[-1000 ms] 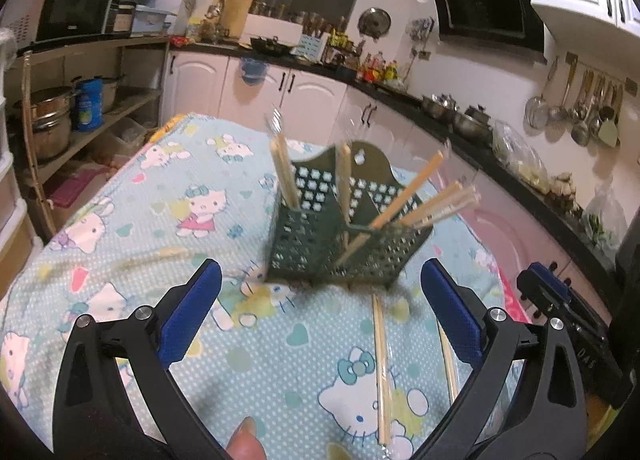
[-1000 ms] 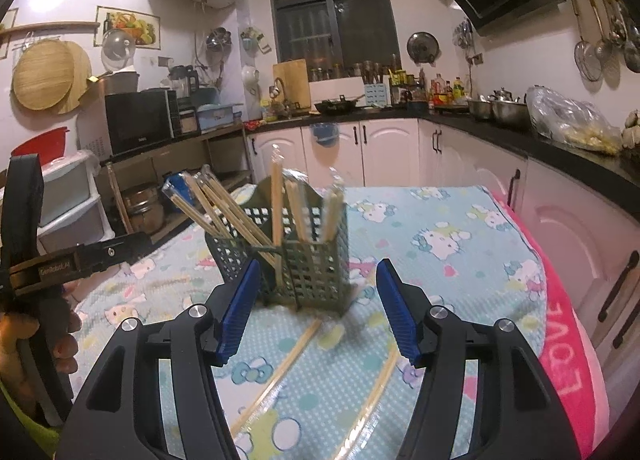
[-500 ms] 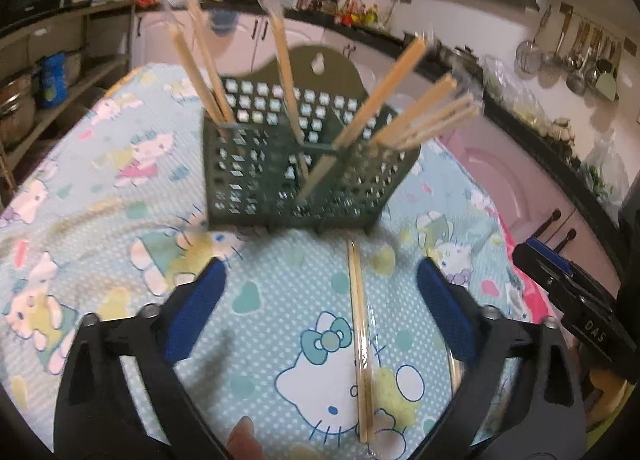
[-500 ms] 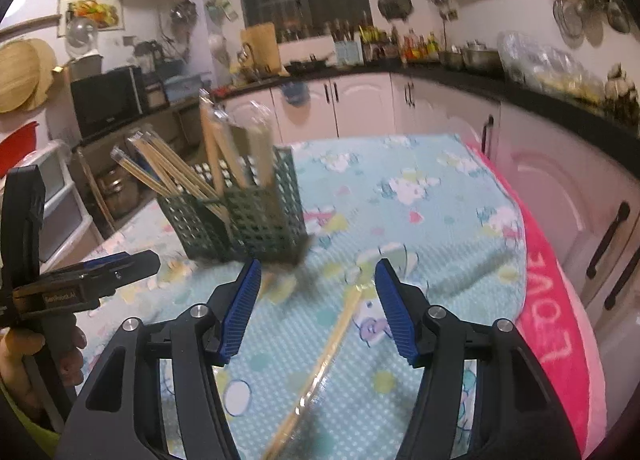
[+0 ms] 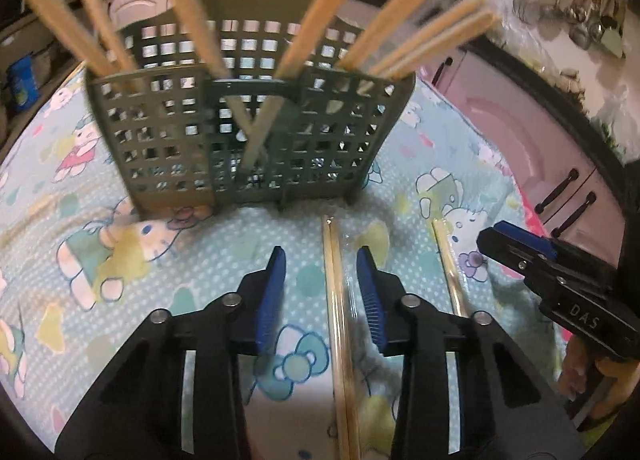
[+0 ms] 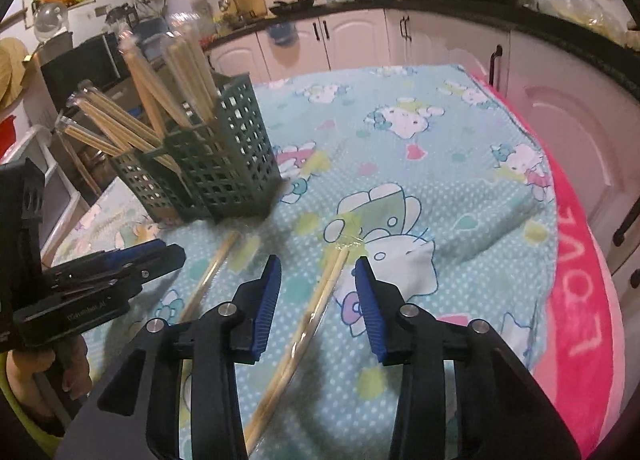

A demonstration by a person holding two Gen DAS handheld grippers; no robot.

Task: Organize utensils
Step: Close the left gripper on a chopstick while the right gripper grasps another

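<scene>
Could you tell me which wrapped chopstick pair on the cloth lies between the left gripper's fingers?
The pair nearer the green basket's middle; the other pair lies outside, toward the right gripper.

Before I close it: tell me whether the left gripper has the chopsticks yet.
Not yet. The left gripper is open: its blue pads stand apart on either side of the wrapped chopsticks, which lie flat on the tablecloth.

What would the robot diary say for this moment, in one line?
left hand-held gripper: open, straddling wrapped chopsticks | right hand-held gripper: open, straddling second wrapped pair | green basket: holds other chopsticks | tablecloth
</scene>
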